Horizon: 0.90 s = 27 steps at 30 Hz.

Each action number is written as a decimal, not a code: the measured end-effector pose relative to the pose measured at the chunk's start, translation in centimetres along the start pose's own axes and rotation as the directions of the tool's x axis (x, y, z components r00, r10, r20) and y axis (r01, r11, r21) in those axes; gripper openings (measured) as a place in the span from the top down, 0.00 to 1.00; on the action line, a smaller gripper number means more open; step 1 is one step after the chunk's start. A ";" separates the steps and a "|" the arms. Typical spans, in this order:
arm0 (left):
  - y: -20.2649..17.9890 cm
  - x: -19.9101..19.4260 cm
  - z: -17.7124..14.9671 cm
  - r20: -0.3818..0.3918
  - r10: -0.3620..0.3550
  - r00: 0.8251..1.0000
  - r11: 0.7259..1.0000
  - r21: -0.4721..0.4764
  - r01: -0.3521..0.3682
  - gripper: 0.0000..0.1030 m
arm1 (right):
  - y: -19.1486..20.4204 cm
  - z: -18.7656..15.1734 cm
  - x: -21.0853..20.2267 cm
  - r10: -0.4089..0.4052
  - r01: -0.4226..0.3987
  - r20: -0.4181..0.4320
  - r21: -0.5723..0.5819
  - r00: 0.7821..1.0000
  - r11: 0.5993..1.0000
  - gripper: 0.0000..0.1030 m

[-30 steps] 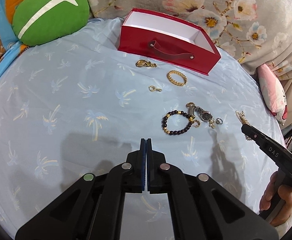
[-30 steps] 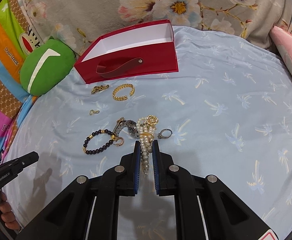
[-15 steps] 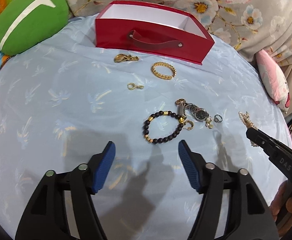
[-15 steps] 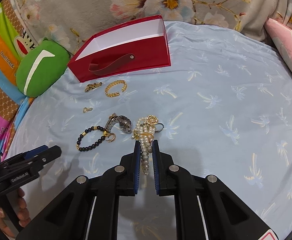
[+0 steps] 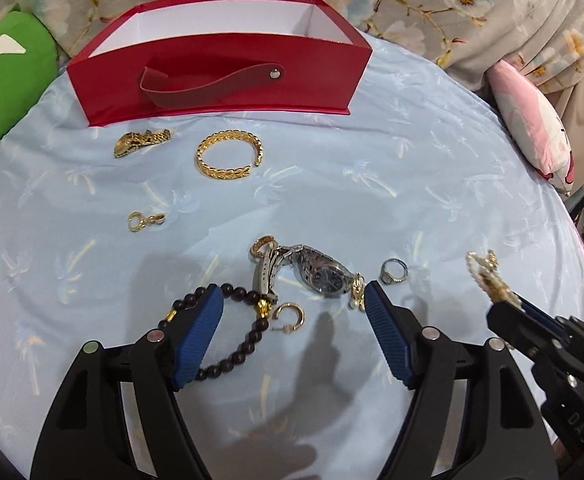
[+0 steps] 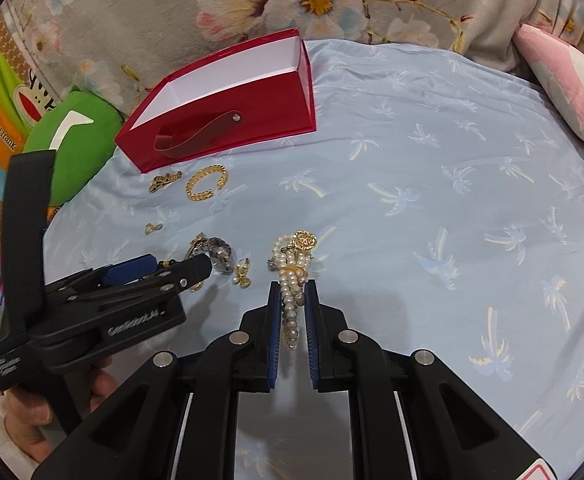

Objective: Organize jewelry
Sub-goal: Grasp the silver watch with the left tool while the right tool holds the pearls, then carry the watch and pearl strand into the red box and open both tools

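Your left gripper (image 5: pixel 294 312) gapes wide, straddling the beaded bracelet (image 5: pixel 234 334) and hoop earring (image 5: pixel 289 317). Your right gripper (image 6: pixel 292 300) clamps the pearl strand (image 6: pixel 292 280), with the red box (image 6: pixel 228 120) far ahead-left.

The right gripper (image 6: pixel 292 304) pinches a bundled pearl necklace (image 6: pixel 292 280) between its blue pads, the gold pendant end reaching forward over the blue palm-print bedsheet (image 6: pixel 432 184). To its left the left gripper (image 6: pixel 172 270), spread wide, hovers by a silver watch (image 6: pixel 218 254) and a pearl earring (image 6: pixel 243 272). Farther back lie a gold bangle (image 6: pixel 207 182) and a gold chain piece (image 6: pixel 165 181), just before the open red box (image 6: pixel 252 120).
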<state>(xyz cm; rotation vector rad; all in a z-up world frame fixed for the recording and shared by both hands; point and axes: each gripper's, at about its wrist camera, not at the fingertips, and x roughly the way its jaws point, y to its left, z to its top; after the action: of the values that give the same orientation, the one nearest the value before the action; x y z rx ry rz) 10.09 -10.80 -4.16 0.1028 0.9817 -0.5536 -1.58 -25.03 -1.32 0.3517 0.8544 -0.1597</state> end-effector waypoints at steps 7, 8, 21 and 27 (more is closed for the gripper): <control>-1.5 1.7 0.6 -0.011 0.015 1.000 1.000 0.026 -0.015 0.36 | -0.9 0.2 0.4 -0.003 0.003 -0.006 0.020 1.000 1.000 0.90; -1.7 1.9 0.7 -0.015 0.016 1.000 0.999 0.033 -0.015 0.39 | -0.9 0.3 0.4 -0.004 0.004 -0.005 0.021 1.000 1.000 0.90; -0.2 0.1 -0.1 -0.031 -0.063 0.998 0.998 -0.012 0.063 0.82 | -1.3 0.5 -0.2 -0.006 0.006 0.012 0.027 1.000 1.000 0.90; 1.6 -4.8 -0.8 0.042 -0.093 0.995 0.995 -0.043 0.095 0.82 | -0.6 0.8 -1.1 0.009 -0.009 0.032 0.013 0.999 1.000 0.90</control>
<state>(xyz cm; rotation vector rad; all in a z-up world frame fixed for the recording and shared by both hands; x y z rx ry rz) 8.25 -7.24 -0.95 0.0055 0.9626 -0.6178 -1.95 -25.86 -0.13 0.3649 0.8206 -0.1623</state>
